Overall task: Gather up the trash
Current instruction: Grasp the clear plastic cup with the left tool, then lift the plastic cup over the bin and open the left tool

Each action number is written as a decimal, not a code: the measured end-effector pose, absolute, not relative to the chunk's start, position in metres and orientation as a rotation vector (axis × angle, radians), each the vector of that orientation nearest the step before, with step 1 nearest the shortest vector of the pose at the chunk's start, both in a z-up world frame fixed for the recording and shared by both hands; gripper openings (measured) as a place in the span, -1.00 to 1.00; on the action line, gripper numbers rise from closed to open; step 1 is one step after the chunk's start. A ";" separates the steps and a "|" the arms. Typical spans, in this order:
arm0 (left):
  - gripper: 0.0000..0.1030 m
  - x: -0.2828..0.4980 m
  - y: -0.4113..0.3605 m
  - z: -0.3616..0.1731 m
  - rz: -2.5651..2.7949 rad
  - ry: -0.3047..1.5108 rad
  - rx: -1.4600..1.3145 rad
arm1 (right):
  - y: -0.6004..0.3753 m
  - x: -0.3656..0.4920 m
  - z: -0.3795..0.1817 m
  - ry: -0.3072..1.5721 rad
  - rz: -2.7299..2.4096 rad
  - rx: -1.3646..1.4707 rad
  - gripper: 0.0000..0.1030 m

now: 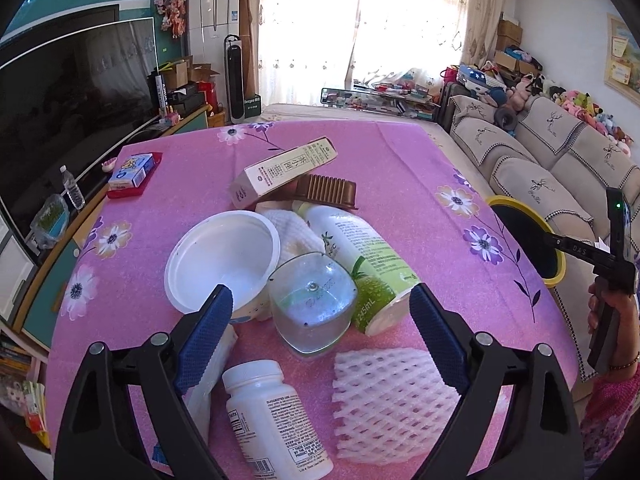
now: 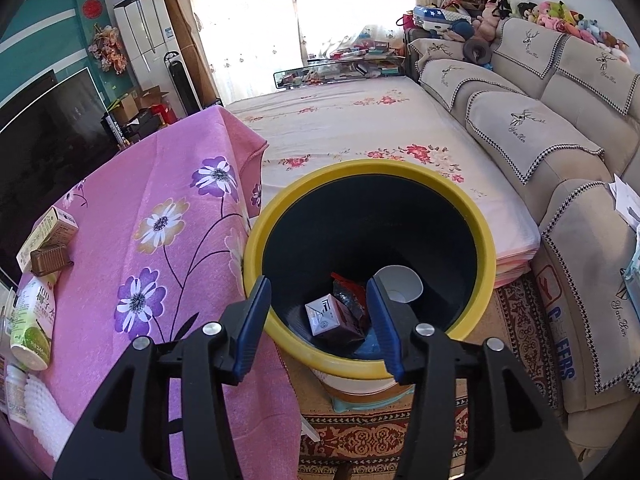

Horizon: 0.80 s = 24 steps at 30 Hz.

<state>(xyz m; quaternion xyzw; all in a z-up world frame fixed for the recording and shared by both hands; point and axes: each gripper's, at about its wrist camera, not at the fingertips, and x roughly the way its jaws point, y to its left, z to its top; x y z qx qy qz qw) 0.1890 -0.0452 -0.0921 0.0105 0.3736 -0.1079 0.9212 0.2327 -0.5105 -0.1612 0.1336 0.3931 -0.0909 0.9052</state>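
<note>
Trash lies on the pink flowered table (image 1: 400, 168): a clear plastic cup (image 1: 312, 304), a white tub (image 1: 222, 260), a green drink carton (image 1: 368, 264), a white pill bottle (image 1: 276, 416), pink foam netting (image 1: 396, 400), a beige box (image 1: 284, 170) and a brown tray (image 1: 328, 192). My left gripper (image 1: 320, 312) is open, its jaws on either side of the clear cup. My right gripper (image 2: 318, 320) is open and empty above the yellow-rimmed bin (image 2: 484, 240), which holds a small carton (image 2: 326, 314), a white cup (image 2: 400, 284) and wrappers.
A blue box on a red tray (image 1: 134, 176) sits at the table's far left. A TV (image 1: 72, 92) stands to the left. A sofa (image 2: 560, 152) and a flowered mattress (image 2: 360, 128) lie right of the bin. The right hand-held gripper shows at the table's right edge (image 1: 612, 264).
</note>
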 end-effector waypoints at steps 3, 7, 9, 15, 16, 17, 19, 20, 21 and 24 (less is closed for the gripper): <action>0.49 0.195 -0.042 -0.100 -0.251 0.790 0.007 | -0.507 0.233 -0.162 0.814 -0.181 0.279 -0.07; 0.38 0.205 -0.044 -0.108 -0.269 0.809 0.008 | -0.507 0.232 -0.163 0.818 -0.179 0.282 -0.07; 0.38 0.209 -0.044 -0.112 -0.271 0.820 0.005 | -0.505 0.233 -0.164 0.821 -0.177 0.282 -0.07; 0.21 0.220 -0.047 -0.122 -0.269 0.838 0.005 | -0.504 0.236 -0.170 0.834 -0.173 0.284 -0.06; 0.17 0.222 -0.047 -0.123 -0.264 0.839 0.005 | -0.504 0.236 -0.171 0.837 -0.171 0.284 -0.06; 0.10 0.223 -0.046 -0.124 -0.260 0.838 0.007 | -0.504 0.237 -0.172 0.839 -0.169 0.285 -0.06; 0.10 0.224 -0.045 -0.125 -0.263 0.831 -0.003 | -0.504 0.238 -0.173 0.843 -0.168 0.286 -0.06; 0.09 0.225 -0.044 -0.125 -0.264 0.827 -0.007 | -0.504 0.238 -0.173 0.844 -0.167 0.287 -0.06; 0.09 0.225 -0.044 -0.125 -0.265 0.825 -0.007 | -0.504 0.238 -0.174 0.843 -0.166 0.287 -0.06; 0.09 0.224 -0.044 -0.124 -0.270 0.824 -0.017 | -0.505 0.237 -0.173 0.840 -0.163 0.289 -0.06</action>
